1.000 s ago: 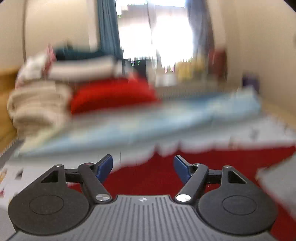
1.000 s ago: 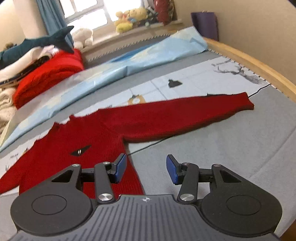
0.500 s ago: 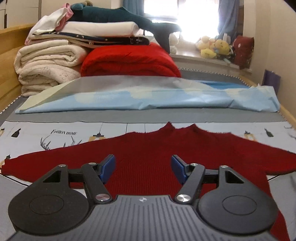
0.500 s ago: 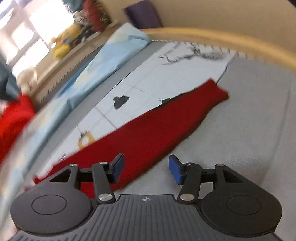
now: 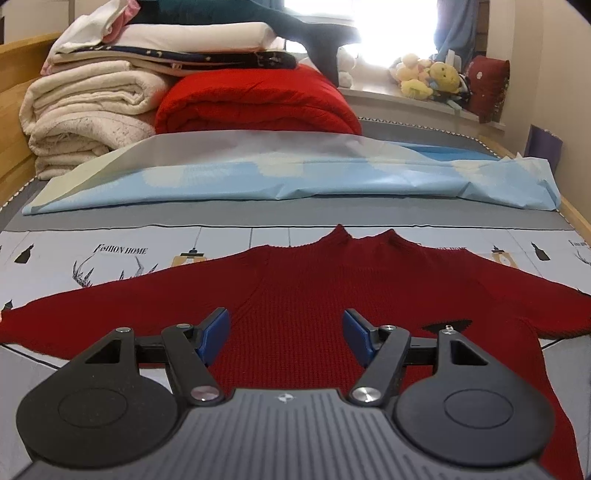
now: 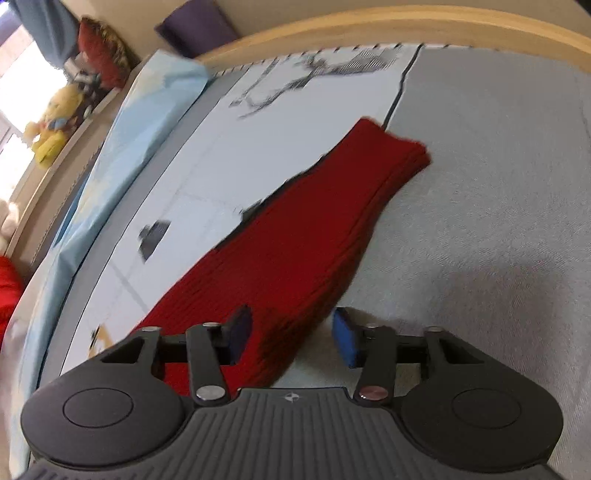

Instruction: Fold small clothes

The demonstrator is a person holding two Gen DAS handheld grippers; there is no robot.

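A small dark red knit sweater (image 5: 314,288) lies flat on the bed with both sleeves spread out and its collar toward the far side. My left gripper (image 5: 286,334) is open and empty, hovering over the sweater's body. In the right wrist view only the sweater's right sleeve (image 6: 295,251) shows, running diagonally up to its cuff. My right gripper (image 6: 291,338) is open and low over the sleeve, its jaws on either side of the sleeve's near edge, holding nothing.
A folded light blue sheet (image 5: 258,177) lies across the bed behind the sweater. Stacked white and red blankets (image 5: 155,96) stand at the back left. Soft toys (image 5: 432,77) sit on the windowsill. The wooden bed rail (image 6: 406,26) runs beyond the cuff.
The right gripper has swung right and moved along the sleeve toward the cuff, dropping closer to it. The left gripper has steadied and come slightly closer over the sweater's body. Both stay open.
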